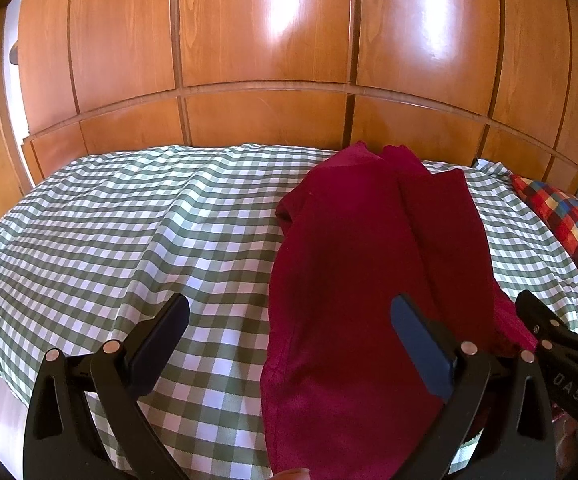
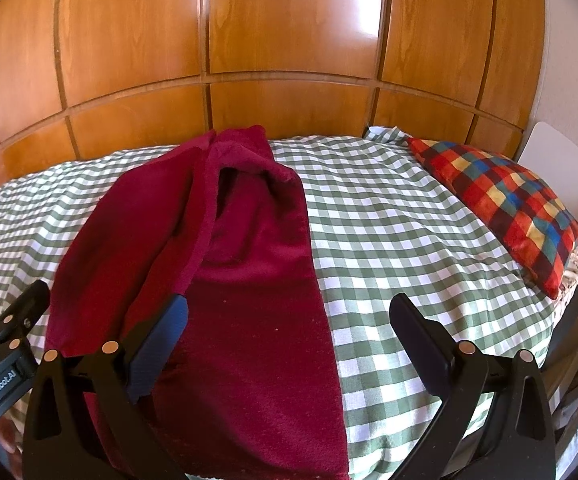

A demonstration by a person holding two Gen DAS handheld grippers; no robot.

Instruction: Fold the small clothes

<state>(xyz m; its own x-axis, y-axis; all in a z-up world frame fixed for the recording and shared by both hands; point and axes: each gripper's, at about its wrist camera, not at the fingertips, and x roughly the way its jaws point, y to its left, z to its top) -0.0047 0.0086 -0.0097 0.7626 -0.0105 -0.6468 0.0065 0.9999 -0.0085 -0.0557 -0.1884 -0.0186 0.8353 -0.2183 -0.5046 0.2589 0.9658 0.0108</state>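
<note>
The dark red fleece garment is lying lengthwise on the green-and-white checked bed cover, partly folded, with one long panel overlapping another. The left gripper is hovering with its fingers spread wide apart and holding nothing; its right finger is showing over the garment's near portion and its left finger over bare cover. The right gripper is likewise standing wide open and empty, its left finger over the garment's near edge and its right finger over the checks. Whether any finger is touching the cloth cannot be told. The garment's nearest end is running out of view beneath both grippers. A multicoloured plaid pillow is lying well apart at the bed's right end. Glossy wooden wall panels are standing behind the bed.
</note>
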